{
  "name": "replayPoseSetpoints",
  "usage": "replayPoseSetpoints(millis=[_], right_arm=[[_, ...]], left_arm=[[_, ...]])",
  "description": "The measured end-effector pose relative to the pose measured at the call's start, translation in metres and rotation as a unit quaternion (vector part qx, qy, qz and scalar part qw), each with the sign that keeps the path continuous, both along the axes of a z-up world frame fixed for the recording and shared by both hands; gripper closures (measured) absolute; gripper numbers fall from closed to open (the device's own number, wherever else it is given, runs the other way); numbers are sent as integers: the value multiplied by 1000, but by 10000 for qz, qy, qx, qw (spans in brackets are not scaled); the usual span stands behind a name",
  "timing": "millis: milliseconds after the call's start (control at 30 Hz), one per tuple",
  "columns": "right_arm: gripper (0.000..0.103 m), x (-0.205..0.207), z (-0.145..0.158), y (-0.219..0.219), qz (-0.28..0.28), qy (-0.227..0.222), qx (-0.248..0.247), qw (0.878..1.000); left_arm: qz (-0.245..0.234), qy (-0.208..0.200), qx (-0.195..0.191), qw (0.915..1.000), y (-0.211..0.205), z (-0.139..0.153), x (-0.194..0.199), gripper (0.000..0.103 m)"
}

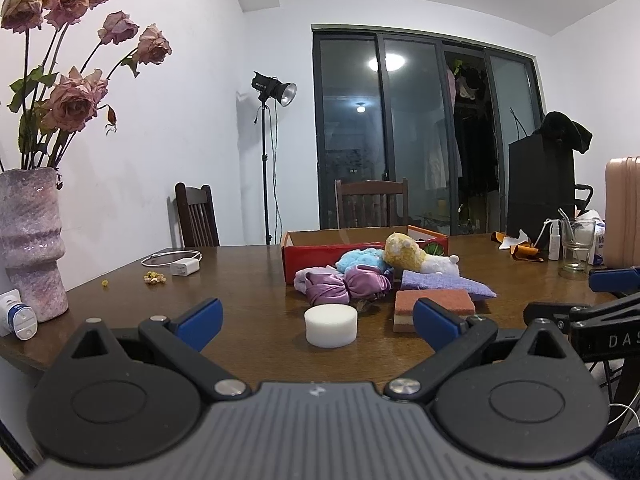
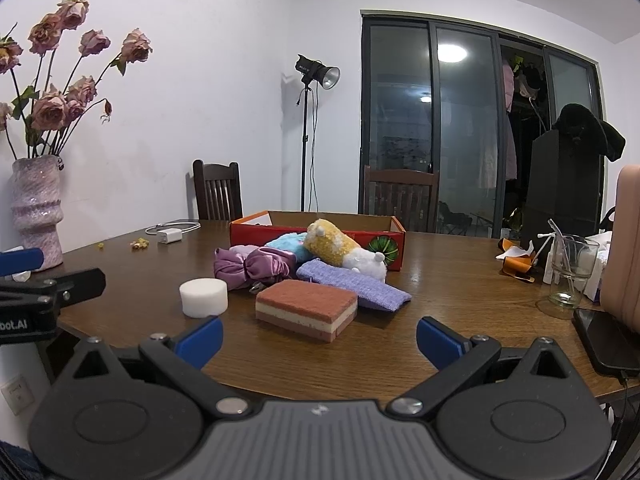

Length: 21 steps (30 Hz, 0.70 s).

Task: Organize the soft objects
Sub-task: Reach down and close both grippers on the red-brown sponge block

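A white round sponge point(image 1: 331, 325) point(image 2: 203, 297) lies nearest the table's front edge. Right of it sits a layered orange-and-cream sponge point(image 1: 434, 306) point(image 2: 307, 309). Behind them are purple satin scrunchies point(image 1: 344, 287) point(image 2: 250, 266), a lilac knitted cloth point(image 1: 448, 283) point(image 2: 354, 283), a blue fluffy item point(image 1: 360, 260) point(image 2: 286, 246) and a yellow-and-white plush toy point(image 1: 416, 258) point(image 2: 344, 250). All rest in front of an open red cardboard box point(image 1: 320, 256) point(image 2: 248, 232). My left gripper point(image 1: 318, 326) is open, low before the white sponge. My right gripper point(image 2: 319, 340) is open before the layered sponge. Both hold nothing.
A pink vase of dried roses point(image 1: 30, 240) point(image 2: 36, 212) stands at the table's left. A white charger point(image 1: 184, 267) point(image 2: 169, 236) lies behind. A glass point(image 1: 576, 248) point(image 2: 570, 272), small bottles and a phone point(image 2: 604, 340) crowd the right side. Wooden chairs point(image 1: 372, 202) stand beyond.
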State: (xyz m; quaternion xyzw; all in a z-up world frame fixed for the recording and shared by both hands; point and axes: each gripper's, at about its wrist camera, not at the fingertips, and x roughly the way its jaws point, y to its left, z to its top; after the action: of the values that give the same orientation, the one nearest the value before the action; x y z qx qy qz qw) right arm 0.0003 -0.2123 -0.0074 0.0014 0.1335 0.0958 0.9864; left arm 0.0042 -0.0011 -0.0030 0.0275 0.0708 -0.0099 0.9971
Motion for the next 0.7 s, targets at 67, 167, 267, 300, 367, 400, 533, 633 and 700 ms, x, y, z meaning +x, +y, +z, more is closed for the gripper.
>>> replayPoseSetpoints(millis=[67,167,267,300,367,400,533,633,700], right_arm=[[0,1,2,-1,-9,-32,15,10000],[0,11,6,0,100,-17,-87,9999],[0,39,7,0,255,71,-30,9996],[0,51,5,-1,297,136,35,9995],[1,78,0,-2,395,292,206,9986],[1,91,-3,-2,468,377,287,9978],[15,139,-17,2,709,922,462,9921],[18,164,-21,10,789,1027,409,9907],[19,174,-20,15,781,988,334,9915]], left_arm=[[42,-33,-24,10000,1,1,4,0],[60,-104,-2,9999,2,3,20,0],[43,26,15,10000,5,0,52,0],[20,85,-51,9999,7,-2,65,0],[-10,306,-222,9993,11,-9,93,0],[-6,551,-277,9981,12,-12,108,0],[128,1163,-419,9922,17,-22,151,0],[179,1268,-410,9909,18,-24,167,1],[63,1351,-493,9896,18,-22,173,1]])
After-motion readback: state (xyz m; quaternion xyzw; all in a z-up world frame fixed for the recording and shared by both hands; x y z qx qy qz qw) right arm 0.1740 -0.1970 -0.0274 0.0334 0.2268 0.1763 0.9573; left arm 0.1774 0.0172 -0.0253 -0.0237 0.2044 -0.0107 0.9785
